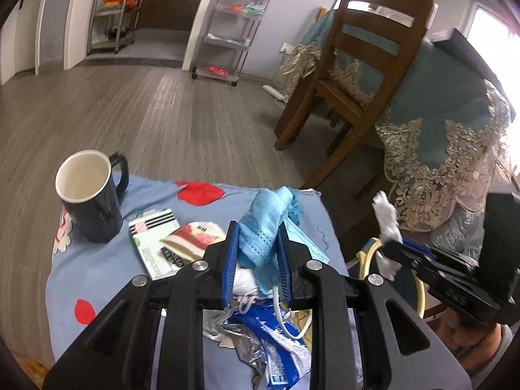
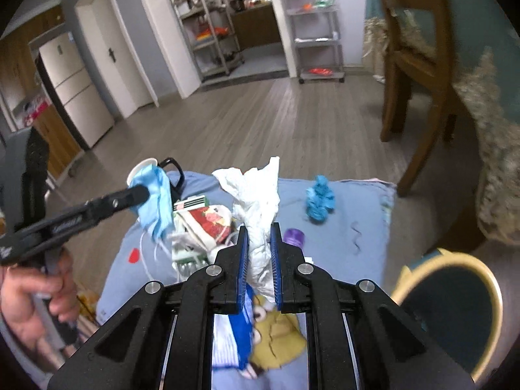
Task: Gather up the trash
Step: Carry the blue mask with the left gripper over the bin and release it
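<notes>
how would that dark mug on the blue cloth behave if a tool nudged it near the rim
The dark mug looks rigid and glazed, so probably slippery to pinch. It is tall, apparently empty, and stands on soft blue cloth, so a high push may tip it. On its side, its handle would likely limit rolling.

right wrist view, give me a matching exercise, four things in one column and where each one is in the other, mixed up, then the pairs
Things:
1. blue face mask
2. white tissue
3. dark mug
4. crumpled blue wad

Places:
A. lying loose on the blue cloth, right side
B. clamped in the right claw
C. standing upright on the cloth
D. clamped in the left claw

Pairs: 1-D, 2-B, 3-C, 4-A
</notes>
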